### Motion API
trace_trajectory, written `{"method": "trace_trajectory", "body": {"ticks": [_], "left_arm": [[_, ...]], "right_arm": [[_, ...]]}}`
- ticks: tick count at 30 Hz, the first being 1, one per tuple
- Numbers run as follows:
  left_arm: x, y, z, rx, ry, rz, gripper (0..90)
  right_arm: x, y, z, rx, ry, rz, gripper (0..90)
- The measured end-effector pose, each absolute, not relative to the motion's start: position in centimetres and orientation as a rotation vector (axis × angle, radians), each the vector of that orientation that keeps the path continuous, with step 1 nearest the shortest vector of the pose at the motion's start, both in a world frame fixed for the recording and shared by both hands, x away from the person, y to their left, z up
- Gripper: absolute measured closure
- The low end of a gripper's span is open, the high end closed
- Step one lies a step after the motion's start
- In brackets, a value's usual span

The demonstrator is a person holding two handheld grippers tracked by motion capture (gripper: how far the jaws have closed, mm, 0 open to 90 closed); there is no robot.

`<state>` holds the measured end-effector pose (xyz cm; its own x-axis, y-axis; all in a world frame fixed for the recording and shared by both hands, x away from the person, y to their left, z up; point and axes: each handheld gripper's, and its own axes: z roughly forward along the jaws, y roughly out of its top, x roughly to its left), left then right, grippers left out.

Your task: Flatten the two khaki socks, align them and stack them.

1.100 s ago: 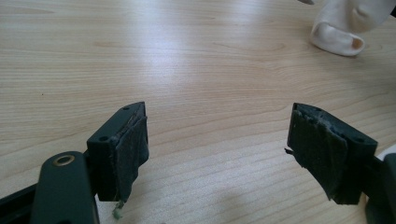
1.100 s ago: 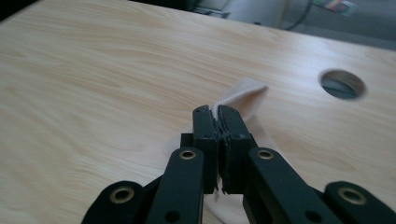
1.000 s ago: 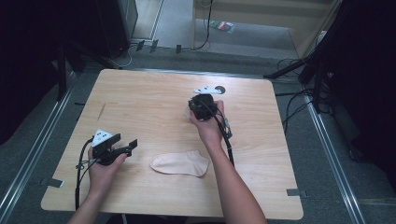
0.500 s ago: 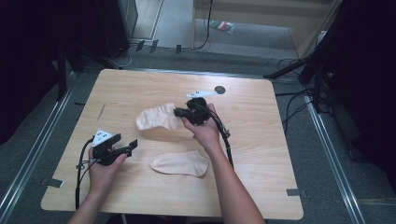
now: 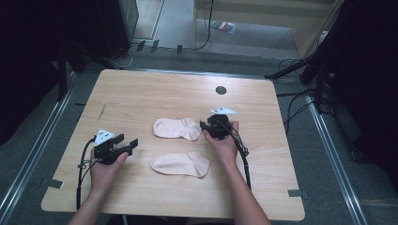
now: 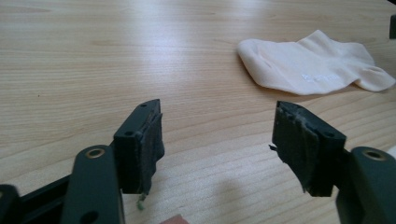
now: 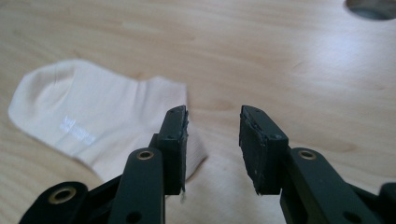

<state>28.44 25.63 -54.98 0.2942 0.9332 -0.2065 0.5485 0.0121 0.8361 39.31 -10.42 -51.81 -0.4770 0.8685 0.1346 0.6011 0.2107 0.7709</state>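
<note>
Carried in from the far edge, the upper sock (image 5: 177,128) now lies flat at the right gripper (image 5: 210,127), whose jaws have just been opening off its cuff, empty. Its long axis runs leftward; the left gripper (image 5: 127,145) waits apart, half-open, holding nothing, near the lower sock (image 5: 180,164).

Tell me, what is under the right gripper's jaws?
The cuff end of the far sock lies on the table below the right gripper, whose jaws have just been opening. The left jaw covers the cuff's edge.

A light wooden table (image 5: 141,93) carries two cream socks, far sock (image 5: 177,128) and near sock (image 5: 180,164).
</note>
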Motion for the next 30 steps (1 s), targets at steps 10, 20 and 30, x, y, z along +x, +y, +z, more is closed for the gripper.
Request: {"method": "trace_trajectory", "body": {"ticks": [10,20,30], "left_arm": [[31.7,22.9,-53.0,1.696,1.295,0.508,53.1],[36.4,20.0,-53.5,1.805,1.379,0.489,53.2],[37.3,19.7,-54.1,1.837,1.389,0.444,78.8]], "right_arm": [[39.2,-9.8,-53.3,1.410,2.190,1.131,65.0],[39.7,-8.6,-54.0,1.397,2.177,1.115,61.2],[39.7,-8.1,-54.6,1.332,2.194,1.070,76.5]]}}
